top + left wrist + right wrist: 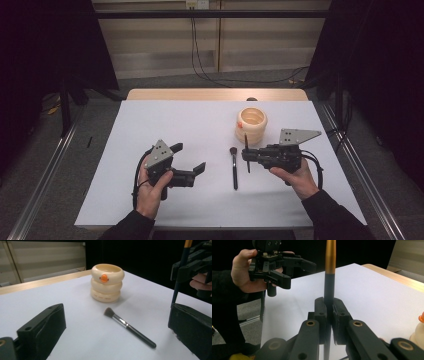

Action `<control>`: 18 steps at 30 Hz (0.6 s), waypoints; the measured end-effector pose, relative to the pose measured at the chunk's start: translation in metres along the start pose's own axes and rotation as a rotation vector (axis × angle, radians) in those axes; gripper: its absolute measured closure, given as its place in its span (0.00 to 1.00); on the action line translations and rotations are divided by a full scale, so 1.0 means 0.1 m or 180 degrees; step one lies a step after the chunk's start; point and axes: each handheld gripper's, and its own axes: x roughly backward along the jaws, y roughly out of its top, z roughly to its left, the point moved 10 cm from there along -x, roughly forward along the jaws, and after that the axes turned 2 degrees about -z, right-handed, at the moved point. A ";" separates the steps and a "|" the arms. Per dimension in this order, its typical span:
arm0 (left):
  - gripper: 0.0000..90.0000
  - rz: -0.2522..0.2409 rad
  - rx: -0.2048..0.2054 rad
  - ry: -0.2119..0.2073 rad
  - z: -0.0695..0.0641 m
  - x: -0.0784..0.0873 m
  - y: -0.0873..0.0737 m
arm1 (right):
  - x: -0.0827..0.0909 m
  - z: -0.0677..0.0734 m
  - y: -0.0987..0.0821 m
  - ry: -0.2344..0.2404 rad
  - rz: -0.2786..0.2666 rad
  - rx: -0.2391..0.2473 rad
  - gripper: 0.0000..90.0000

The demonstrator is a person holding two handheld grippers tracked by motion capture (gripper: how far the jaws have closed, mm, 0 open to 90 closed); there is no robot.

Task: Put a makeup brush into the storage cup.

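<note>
A cream ringed cup with an orange duck beak [251, 125] [107, 282] stands right of the table's middle. In front of it a black-handled makeup brush [234, 170] [130, 327] lies flat on the white sheet. My right gripper [247, 155] [329, 307] is shut on a thin black and orange stick [246, 150] [330, 270] [178, 277], held upright just right of the brush. My left gripper [190, 157] [116, 315] is open and holds nothing. It hovers left of the brush, jaws pointing at the brush and cup. The right gripper view has it [298, 273] at upper left.
The white sheet [150, 130] covers most of the table, and a strip of bare wood [215, 94] runs along the far edge. Dark curtains hang on both sides. Cables trail over the floor behind the table.
</note>
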 end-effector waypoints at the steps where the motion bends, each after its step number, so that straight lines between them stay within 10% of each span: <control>1: 0.02 -0.0001 0.0005 -0.0012 0.01 0.02 -0.02 | 0.00 -0.01 0.00 -0.0018 0.0003 0.0001 0.93; 18: 0.02 0.0164 -0.0005 0.0157 0.16 0.27 -0.31 | 0.08 -0.14 0.05 -0.0183 -0.0078 -0.0019 0.93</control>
